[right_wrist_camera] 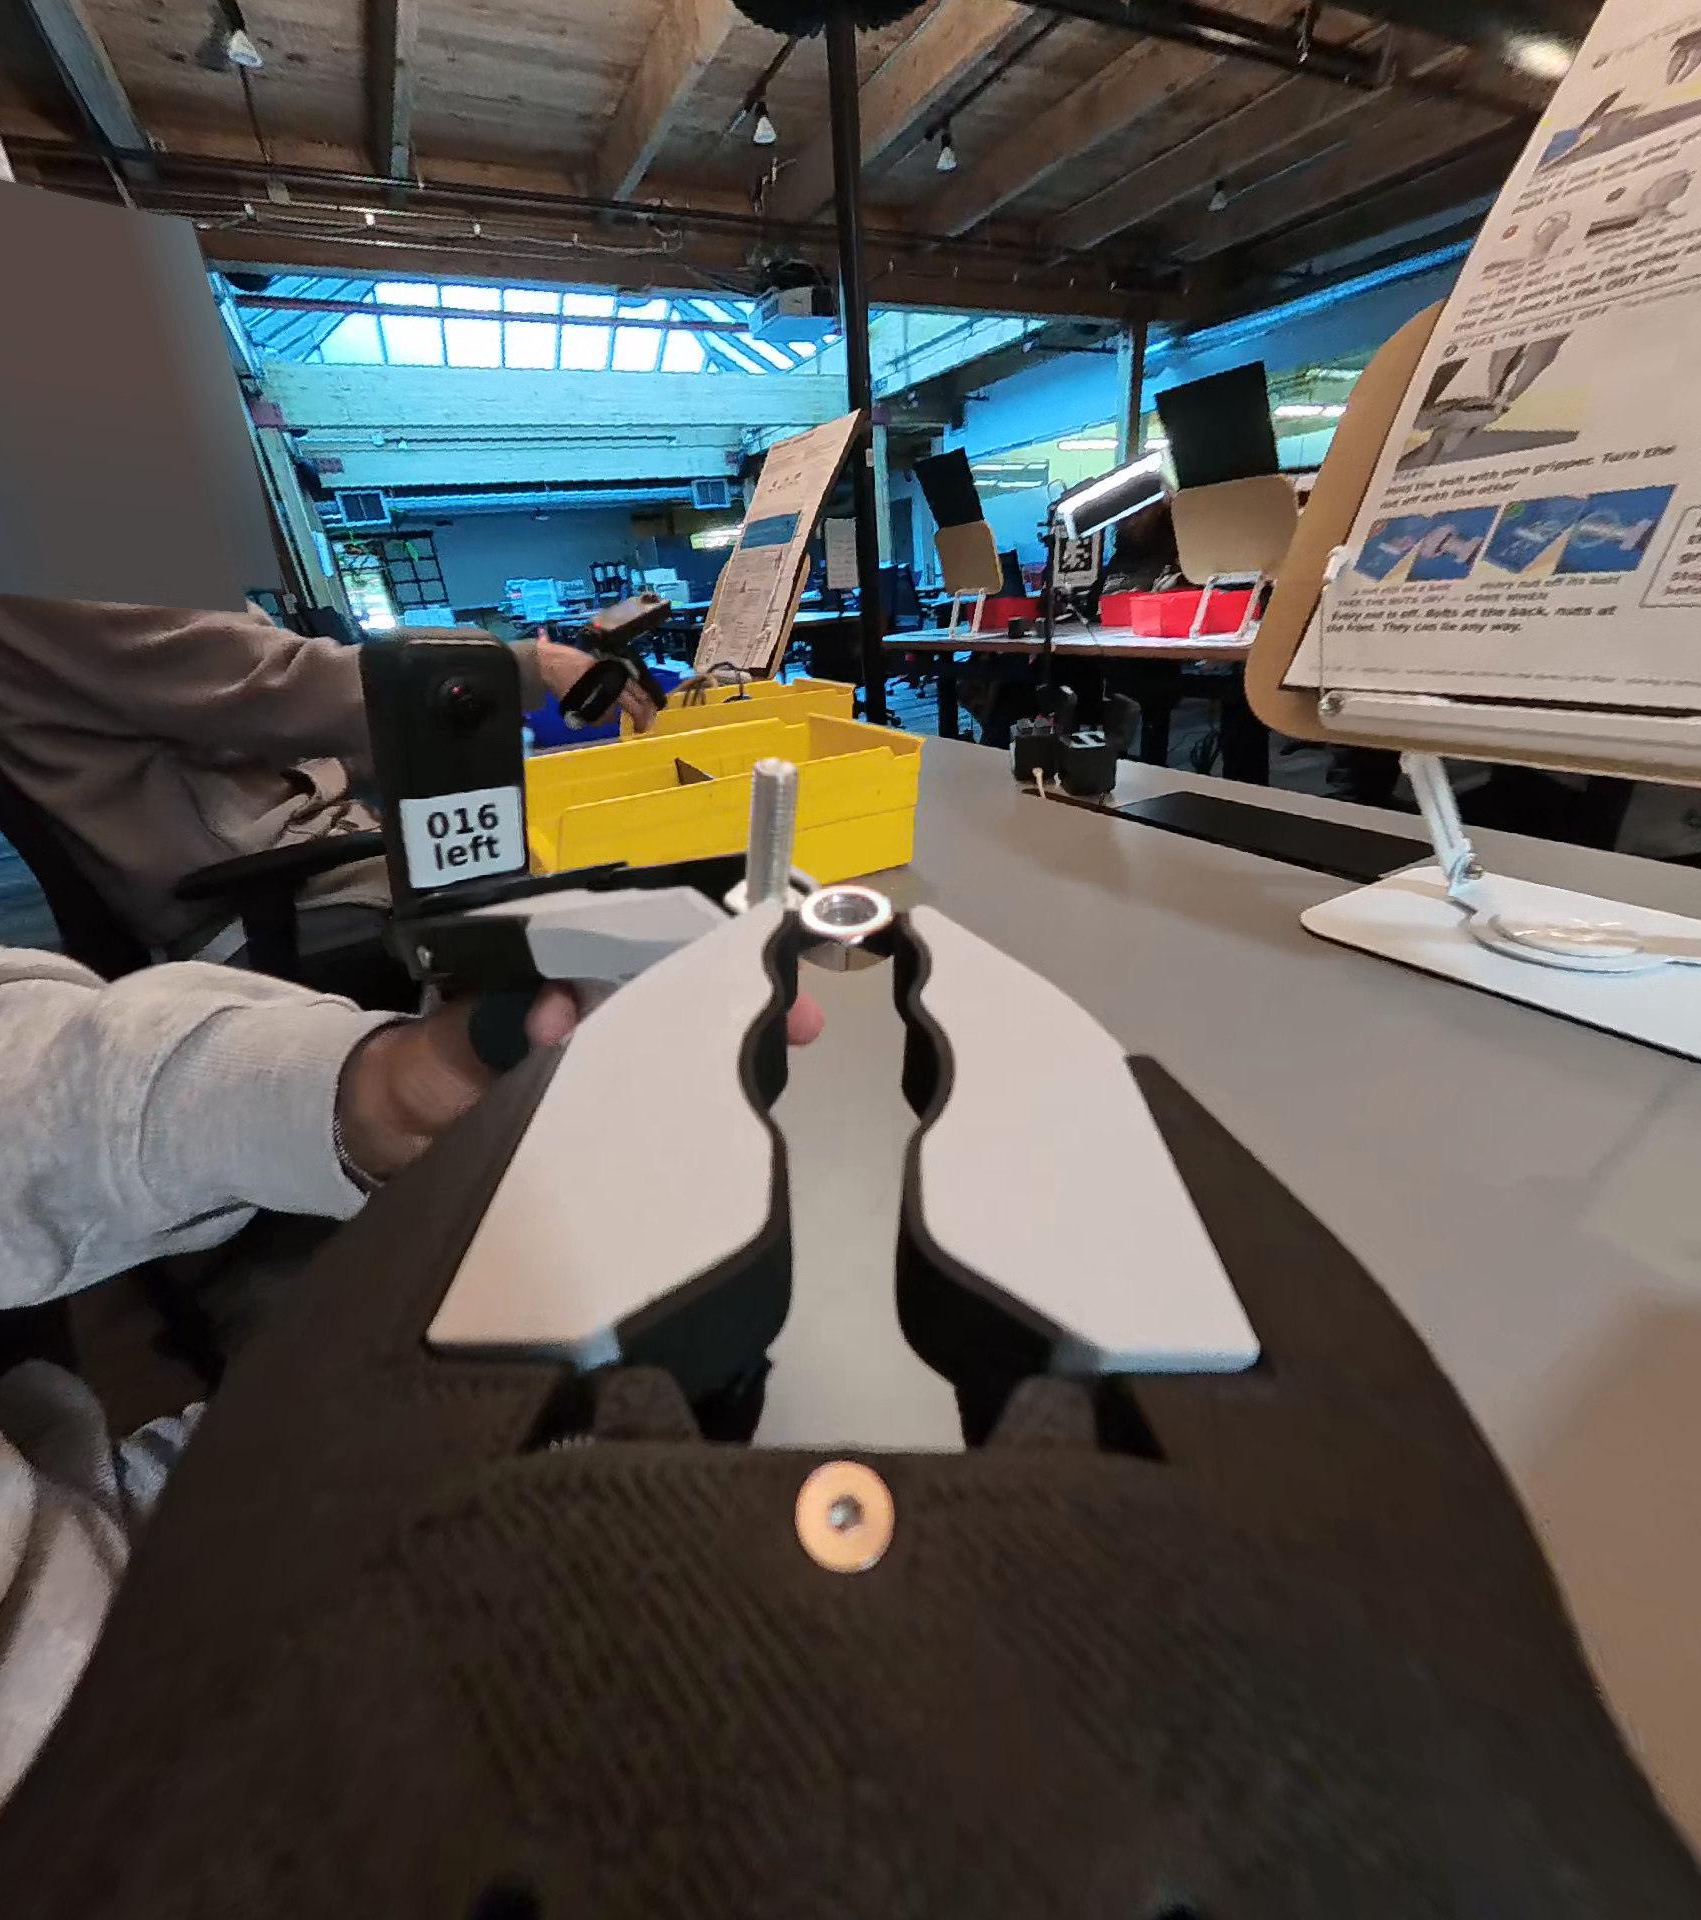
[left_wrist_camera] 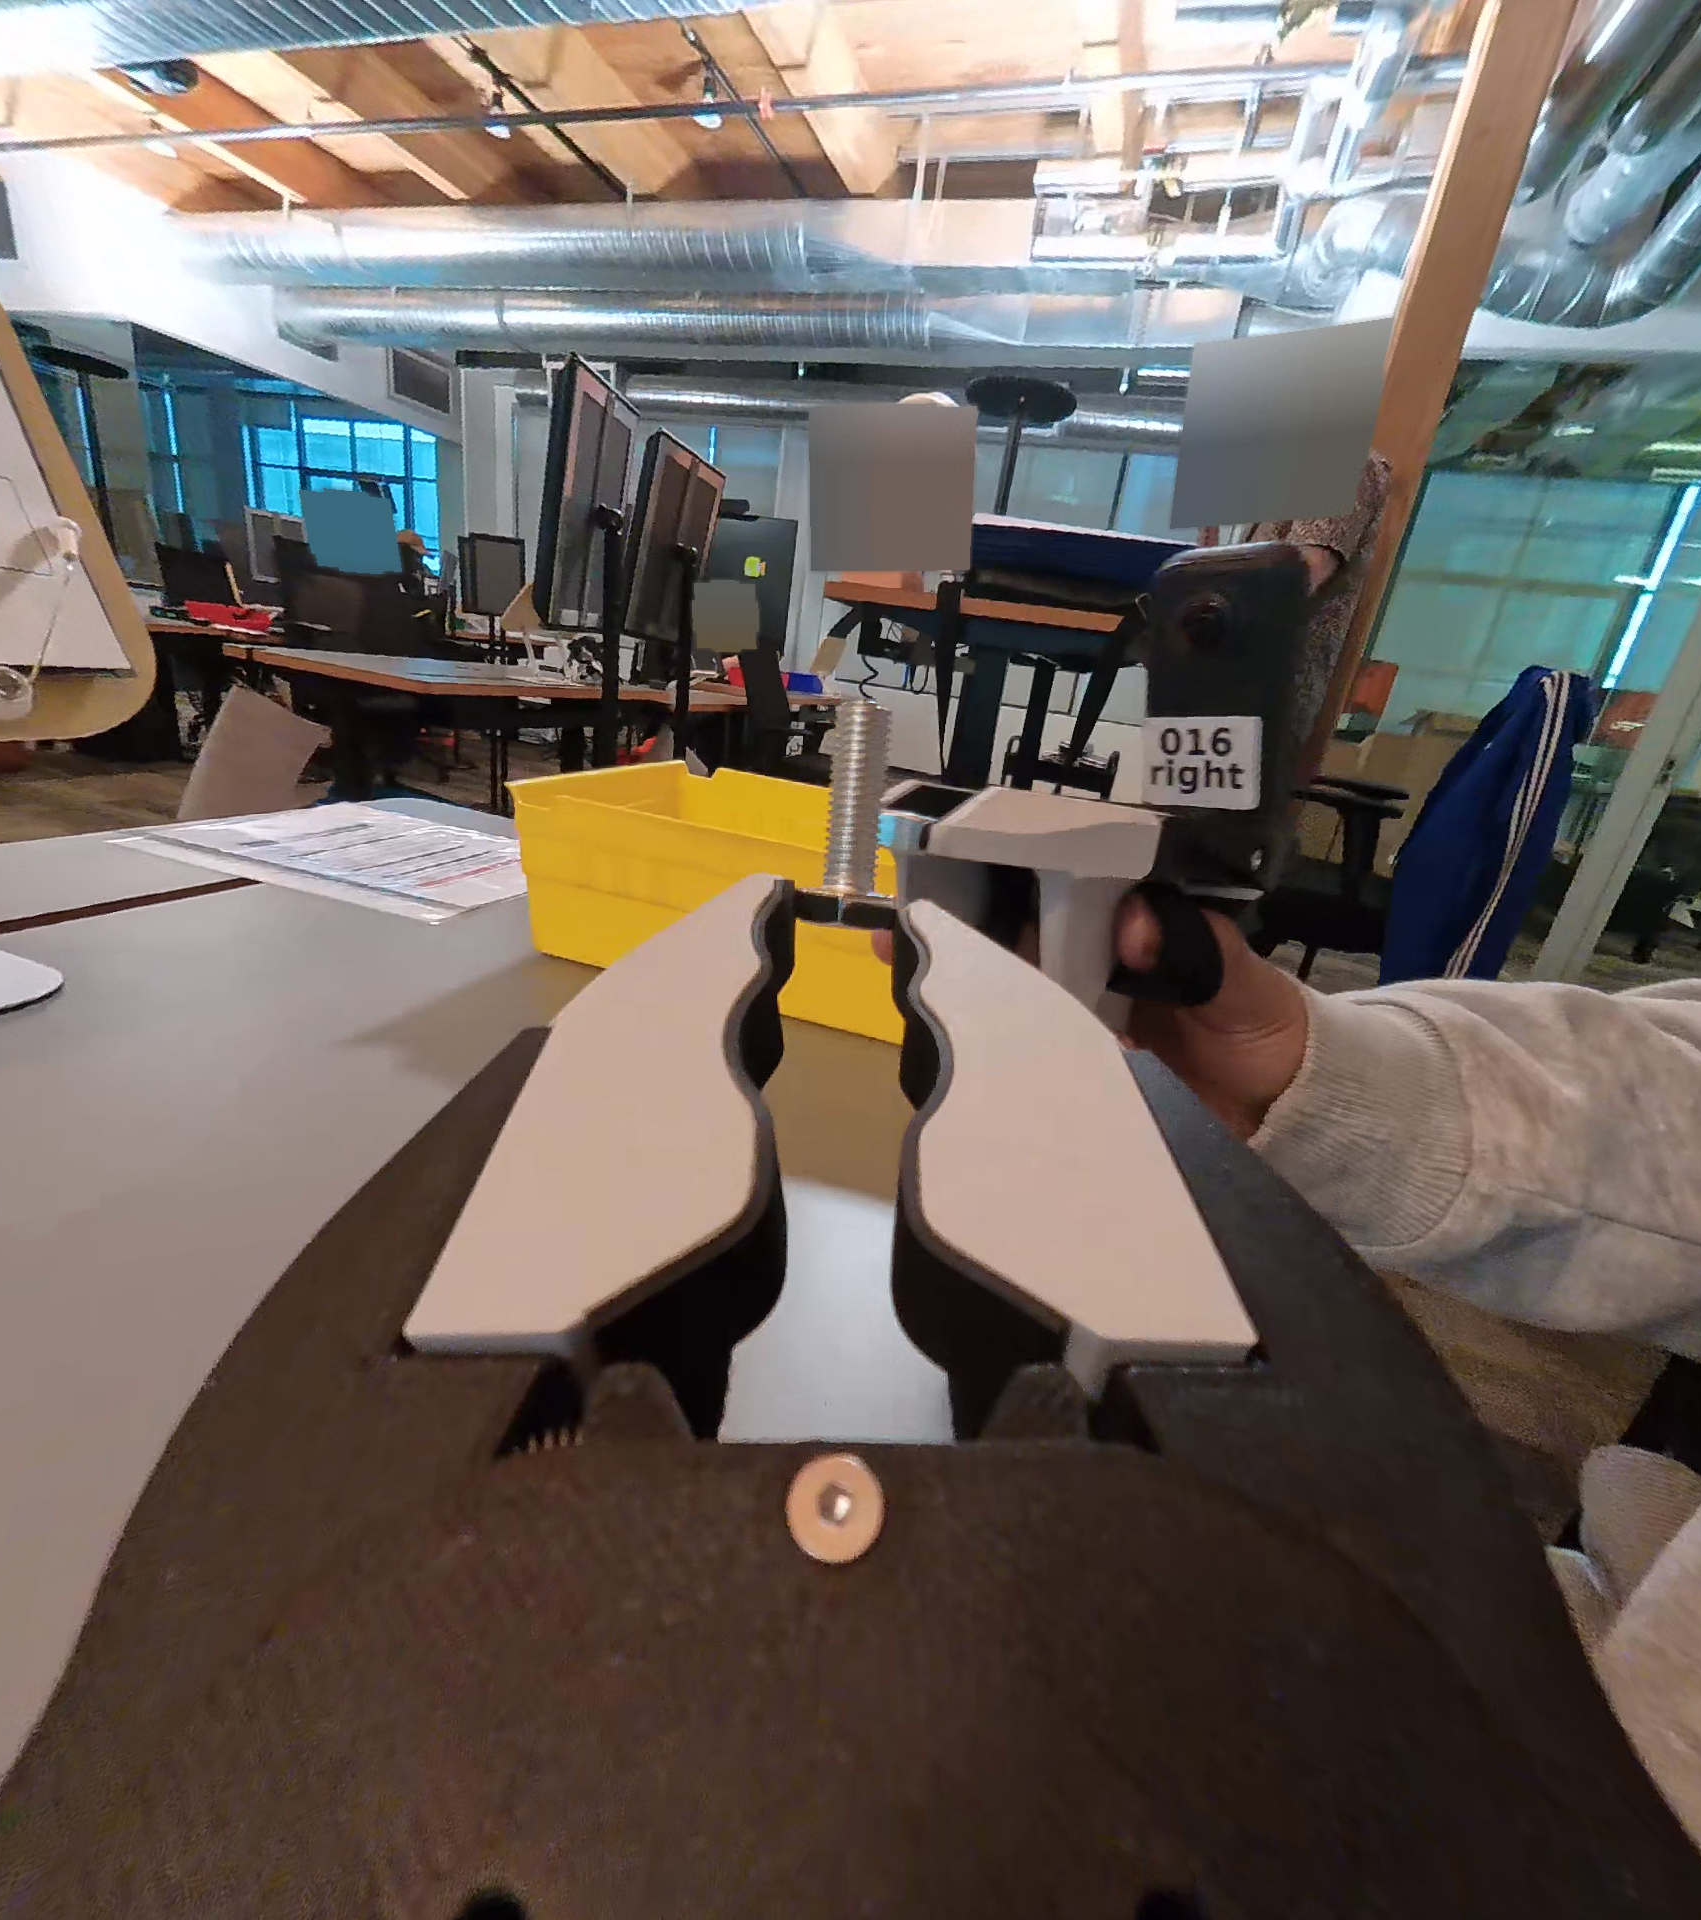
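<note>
In the left wrist view my left gripper (left_wrist_camera: pixel 841 911) is shut on the head of a silver bolt (left_wrist_camera: pixel 856 790). The bolt stands upright, threads up, above the grey table (left_wrist_camera: pixel 202 1039). My right gripper (right_wrist_camera: pixel 846 932) is shut on a silver hex nut (right_wrist_camera: pixel 846 916), hole facing up. The nut sits just right of the bolt (right_wrist_camera: pixel 771 831) and off its thread. The left gripper (right_wrist_camera: pixel 721 904) shows in the right wrist view, held in a hand. The right gripper (left_wrist_camera: pixel 913 831) shows in the left wrist view, its tips beside the bolt's shaft.
A yellow divided bin (left_wrist_camera: pixel 638 862) stands on the table just behind the grippers, also in the right wrist view (right_wrist_camera: pixel 721 821). A second yellow bin (right_wrist_camera: pixel 752 707) is behind it. An instruction sheet on a white stand (right_wrist_camera: pixel 1552 935) is at the right. A laminated sheet (left_wrist_camera: pixel 337 847) lies far left. About 4 centimeters separates my left fingertips from my right.
</note>
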`<action>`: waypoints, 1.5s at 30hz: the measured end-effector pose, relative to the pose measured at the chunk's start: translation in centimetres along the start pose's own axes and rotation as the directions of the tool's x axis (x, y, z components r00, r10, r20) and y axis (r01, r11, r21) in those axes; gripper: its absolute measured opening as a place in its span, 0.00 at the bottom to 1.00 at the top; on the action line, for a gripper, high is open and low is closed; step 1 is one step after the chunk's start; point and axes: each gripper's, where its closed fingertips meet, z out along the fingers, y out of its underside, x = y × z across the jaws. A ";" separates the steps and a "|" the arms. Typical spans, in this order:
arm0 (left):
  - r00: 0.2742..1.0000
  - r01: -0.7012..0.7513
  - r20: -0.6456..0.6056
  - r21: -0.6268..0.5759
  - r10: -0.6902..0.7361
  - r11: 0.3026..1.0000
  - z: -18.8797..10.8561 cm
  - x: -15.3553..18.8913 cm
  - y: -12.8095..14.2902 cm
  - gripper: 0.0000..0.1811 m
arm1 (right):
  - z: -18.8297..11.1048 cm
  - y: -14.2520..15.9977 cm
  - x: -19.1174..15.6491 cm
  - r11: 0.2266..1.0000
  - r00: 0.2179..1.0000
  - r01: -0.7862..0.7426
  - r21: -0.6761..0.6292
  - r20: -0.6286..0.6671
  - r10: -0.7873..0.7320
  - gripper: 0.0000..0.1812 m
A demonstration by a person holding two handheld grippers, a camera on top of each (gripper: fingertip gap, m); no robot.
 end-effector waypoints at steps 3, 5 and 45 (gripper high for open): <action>1.000 -0.002 0.003 -0.007 0.002 1.000 -0.8 0.1 0.2 0.11 | 0.9 0.7 -0.3 1.000 0.998 -0.025 -0.017 0.049 0.026 0.10; 1.000 0.004 0.011 -0.008 -0.003 1.000 -1.4 0.0 0.2 0.11 | 1.7 1.1 -0.9 0.999 0.994 -0.049 -0.020 0.099 0.051 0.09; 0.998 -0.042 0.028 -0.229 0.050 0.973 0.3 -0.8 4.5 0.11 | 1.5 2.1 0.1 0.994 0.990 -0.103 -0.033 0.090 0.105 0.09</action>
